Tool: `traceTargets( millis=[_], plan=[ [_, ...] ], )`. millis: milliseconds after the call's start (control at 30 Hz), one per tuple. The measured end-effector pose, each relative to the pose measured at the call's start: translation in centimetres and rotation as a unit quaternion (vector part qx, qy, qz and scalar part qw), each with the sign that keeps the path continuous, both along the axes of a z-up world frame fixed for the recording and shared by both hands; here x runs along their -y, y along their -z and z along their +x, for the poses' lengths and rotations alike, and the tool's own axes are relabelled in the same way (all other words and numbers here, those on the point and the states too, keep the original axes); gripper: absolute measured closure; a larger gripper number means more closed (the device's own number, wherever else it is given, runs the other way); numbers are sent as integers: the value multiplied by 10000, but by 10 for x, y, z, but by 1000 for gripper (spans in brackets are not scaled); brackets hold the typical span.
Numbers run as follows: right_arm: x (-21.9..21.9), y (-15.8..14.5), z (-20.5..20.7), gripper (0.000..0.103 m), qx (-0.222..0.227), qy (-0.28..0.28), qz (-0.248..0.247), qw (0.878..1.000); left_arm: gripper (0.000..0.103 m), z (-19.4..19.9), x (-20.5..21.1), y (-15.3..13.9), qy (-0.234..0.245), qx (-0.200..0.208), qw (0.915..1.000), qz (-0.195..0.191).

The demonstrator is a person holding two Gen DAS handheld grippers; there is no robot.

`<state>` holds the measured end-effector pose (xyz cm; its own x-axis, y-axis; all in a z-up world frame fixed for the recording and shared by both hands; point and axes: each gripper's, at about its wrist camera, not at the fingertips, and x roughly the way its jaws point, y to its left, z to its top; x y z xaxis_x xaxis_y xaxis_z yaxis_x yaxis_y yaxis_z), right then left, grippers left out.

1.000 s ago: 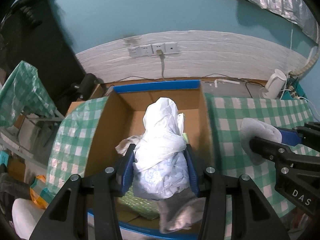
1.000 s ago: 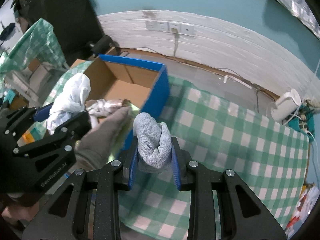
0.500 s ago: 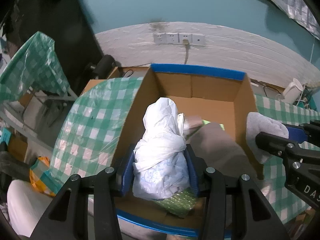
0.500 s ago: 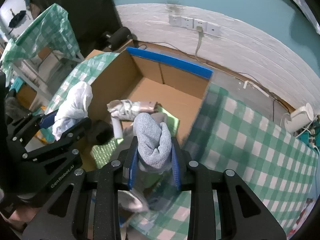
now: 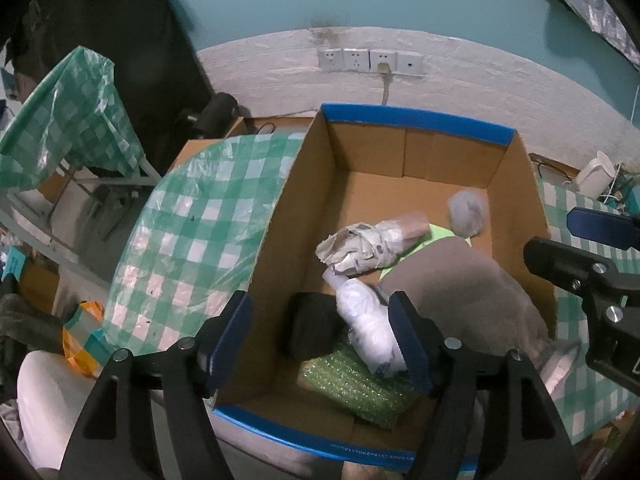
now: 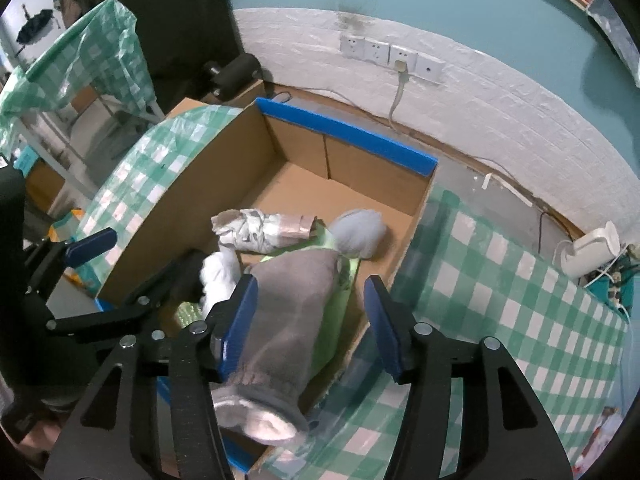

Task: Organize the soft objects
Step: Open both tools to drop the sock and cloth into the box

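An open cardboard box [image 5: 416,122] with blue-taped rims lies below both grippers. My left gripper [image 5: 320,340] hovers over its near corner, jaws opening. The white plastic bundle [image 5: 366,328] lies loose on the box floor beside the right finger, not pinched. My right gripper [image 6: 312,320] is over the box's near right side, jaws opening too, nothing pressed between the pads. The grey rolled cloth [image 6: 360,232] sits blurred on the box floor by the right wall. A long grey sock [image 6: 292,320] lies under the right gripper, its cuff draped over the near rim.
Also in the box are a paper-wrapped bundle [image 5: 368,244], green bubble wrap [image 5: 360,384], a lime sheet [image 6: 340,300] and a black object [image 5: 312,328]. Green checked cloth [image 6: 500,280] covers the table on both sides. A white appliance [image 6: 592,248] stands far right.
Both grippers moved over the box and opened. The white plastic bundle dropped from the left gripper and the grey rolled cloth from the right; both now lie in the box.
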<state>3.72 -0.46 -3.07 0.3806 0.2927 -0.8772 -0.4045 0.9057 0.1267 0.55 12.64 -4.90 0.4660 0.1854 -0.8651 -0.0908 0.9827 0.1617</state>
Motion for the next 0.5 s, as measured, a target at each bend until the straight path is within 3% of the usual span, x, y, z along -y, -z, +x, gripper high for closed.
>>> traceTargets(
  millis=[100,500],
  plan=[
    [8,-6,-2,47,30,102,27,9999,23,-5,4,-9,95,110,9999,32],
    [51,-49,-30,43,396,488,172,9979,20,-32,25,-50,304,467,9984,72]
  ],
)
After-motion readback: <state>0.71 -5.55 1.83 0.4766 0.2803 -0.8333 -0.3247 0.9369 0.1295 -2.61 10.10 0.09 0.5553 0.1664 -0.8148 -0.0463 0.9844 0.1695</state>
